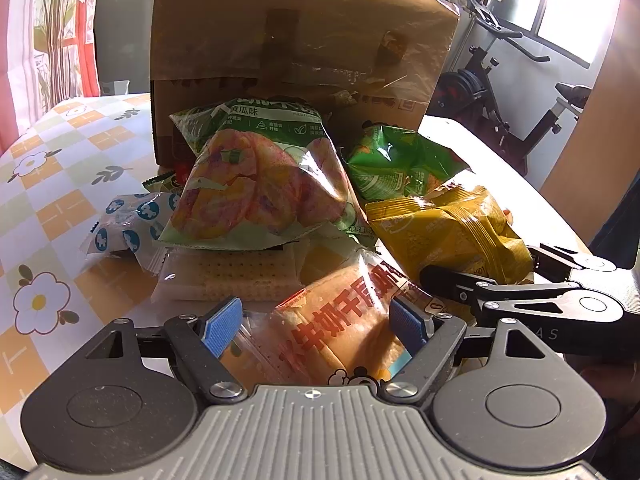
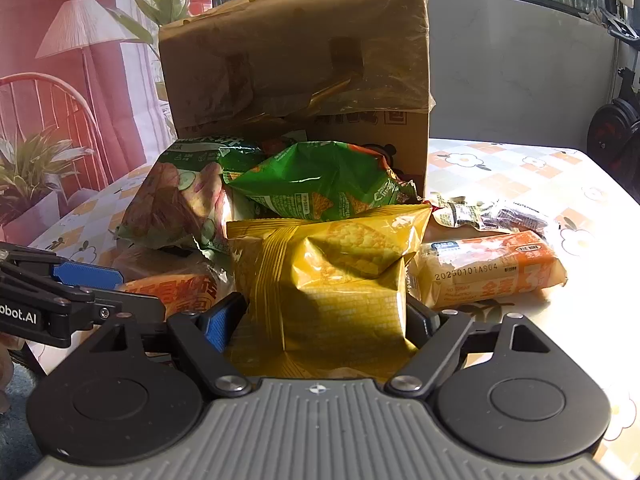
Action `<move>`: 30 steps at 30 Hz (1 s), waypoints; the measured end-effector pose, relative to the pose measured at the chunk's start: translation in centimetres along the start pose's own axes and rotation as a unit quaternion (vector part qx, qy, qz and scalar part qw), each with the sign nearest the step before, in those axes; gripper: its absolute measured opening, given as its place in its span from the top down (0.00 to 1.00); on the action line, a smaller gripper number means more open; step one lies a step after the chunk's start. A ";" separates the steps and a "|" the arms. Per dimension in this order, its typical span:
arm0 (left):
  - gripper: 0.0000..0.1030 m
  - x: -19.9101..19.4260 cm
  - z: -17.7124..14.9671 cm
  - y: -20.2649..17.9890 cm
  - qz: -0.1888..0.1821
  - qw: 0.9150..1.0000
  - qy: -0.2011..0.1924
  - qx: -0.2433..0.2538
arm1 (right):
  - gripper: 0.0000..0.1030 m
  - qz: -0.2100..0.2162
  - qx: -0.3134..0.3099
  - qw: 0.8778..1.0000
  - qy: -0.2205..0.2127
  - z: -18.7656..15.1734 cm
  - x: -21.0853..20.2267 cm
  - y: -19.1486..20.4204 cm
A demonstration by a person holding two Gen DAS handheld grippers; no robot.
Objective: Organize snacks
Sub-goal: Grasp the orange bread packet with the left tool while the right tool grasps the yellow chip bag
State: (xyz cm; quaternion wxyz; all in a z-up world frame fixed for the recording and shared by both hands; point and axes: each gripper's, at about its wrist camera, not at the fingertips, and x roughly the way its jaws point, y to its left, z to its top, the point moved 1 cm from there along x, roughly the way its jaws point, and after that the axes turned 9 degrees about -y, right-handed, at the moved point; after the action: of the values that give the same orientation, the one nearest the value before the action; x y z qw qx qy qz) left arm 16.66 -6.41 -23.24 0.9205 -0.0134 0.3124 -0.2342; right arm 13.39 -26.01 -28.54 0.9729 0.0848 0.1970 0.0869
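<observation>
Left tongs [image 1: 316, 322] spread wide either side of the bread pack [image 1: 340, 320], pads not pressing yet. Right tongs [image 2: 320, 320] also wide, straddling the yellow bag [image 2: 332, 280]; can't tell if touching. Box [image 2: 296, 60] stands just beyond both, w/ green bags leaning on it. Judgement: close slowly on pack edges, not the puffy middle; lift one at a time so the pile on the surface [image 1: 60, 200] doesn't slide.
</observation>
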 end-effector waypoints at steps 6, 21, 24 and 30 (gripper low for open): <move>0.19 0.0 0.0 0.0 0.001 1.000 0.001 0.000 | 0.24 -0.019 0.008 1.000 -0.016 0.3 -0.7 -0.5; 0.20 -1.1 -0.3 -2.2 -0.048 0.993 -0.021 0.110 | 0.25 -0.030 0.044 0.997 -0.053 1.0 -4.7 -1.6; 0.20 -0.8 -0.6 -2.2 -0.061 0.991 -0.029 0.120 | 0.25 -0.030 0.051 0.997 -0.048 0.9 -4.5 -1.8; 0.11 0.1 -1.0 -2.3 -0.063 0.988 -0.026 0.142 | 0.25 -0.024 0.053 0.997 -0.044 0.6 -4.1 -1.8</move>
State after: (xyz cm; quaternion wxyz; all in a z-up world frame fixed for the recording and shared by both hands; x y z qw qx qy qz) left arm 15.15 -8.37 -23.72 0.9041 0.0913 0.2508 -0.3336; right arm 10.13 -28.63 -26.79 0.9766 0.1348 0.1601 0.0493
